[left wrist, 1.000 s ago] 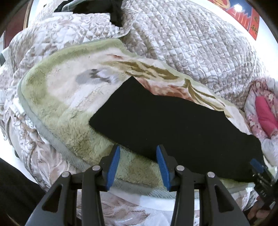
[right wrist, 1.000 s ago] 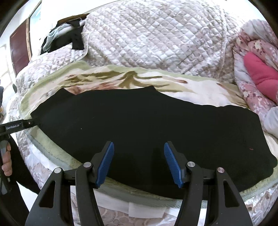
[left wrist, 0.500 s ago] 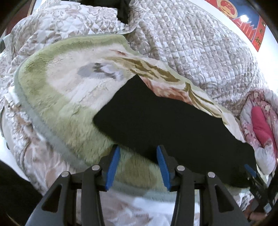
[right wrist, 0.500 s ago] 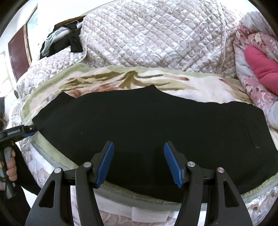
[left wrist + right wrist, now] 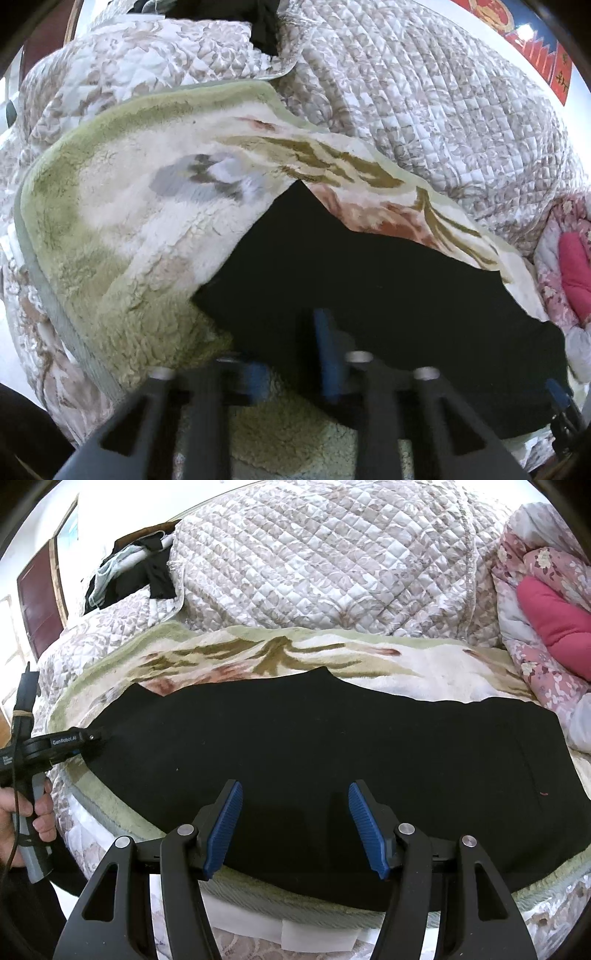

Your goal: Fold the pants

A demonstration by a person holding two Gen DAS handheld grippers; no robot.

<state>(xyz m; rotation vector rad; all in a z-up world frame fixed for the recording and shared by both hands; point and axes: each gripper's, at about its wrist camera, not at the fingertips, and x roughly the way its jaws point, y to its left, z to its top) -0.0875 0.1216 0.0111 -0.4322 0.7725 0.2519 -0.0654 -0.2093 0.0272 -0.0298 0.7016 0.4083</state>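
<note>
a bed covered in a quilted bedspread (image 5: 332,572) is seen, with a green floral fleece blanket (image 5: 369,661) spread over it. black pants (image 5: 314,746) are laid flat along the blanket's near edge. the right gripper (image 5: 295,827) is held wide apart over the pants' near edge. the left gripper (image 5: 291,354) is blurred at the pants' left end, so its state can't be told.
</note>
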